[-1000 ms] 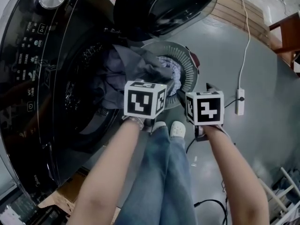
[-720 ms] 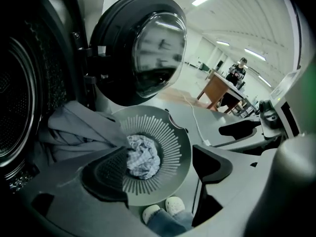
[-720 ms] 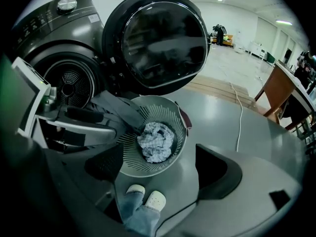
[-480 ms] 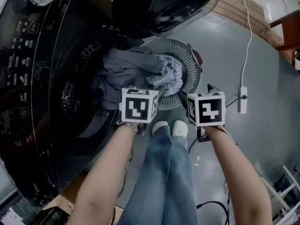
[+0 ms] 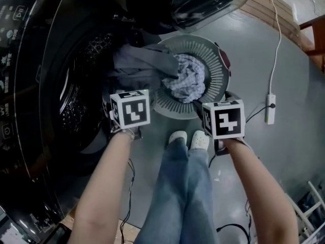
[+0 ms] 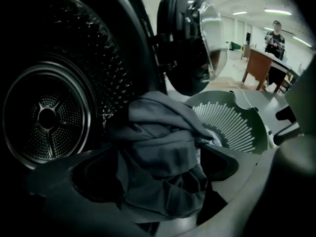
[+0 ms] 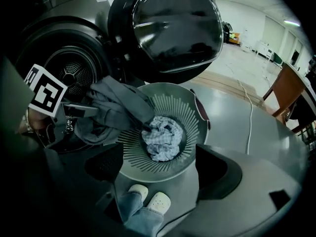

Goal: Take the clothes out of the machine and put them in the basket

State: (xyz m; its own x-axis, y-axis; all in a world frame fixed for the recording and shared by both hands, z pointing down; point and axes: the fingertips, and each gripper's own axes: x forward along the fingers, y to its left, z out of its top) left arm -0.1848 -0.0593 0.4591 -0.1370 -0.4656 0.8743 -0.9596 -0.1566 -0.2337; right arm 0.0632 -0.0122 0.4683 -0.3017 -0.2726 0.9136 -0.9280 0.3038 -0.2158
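Left claw (image 6: 154, 180) wider, further left toward the machine (image 5: 71, 100), loose around grey garment (image 6: 163, 142).

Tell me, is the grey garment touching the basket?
Touching. The right gripper view shows the grey garment draped over the basket rim, its end lying inside.

The grey garment (image 5: 141, 65) is covering the left rim of the basket (image 5: 217, 67); the machine (image 5: 45, 90) is running past the head view's left edge.

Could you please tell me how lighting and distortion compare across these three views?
Head view: dim, with glare on the machine door. Left gripper view: darkest, heavily vignetted, fisheye-curved round the grey garment. Right gripper view: brightest, basket sharp, corners black.
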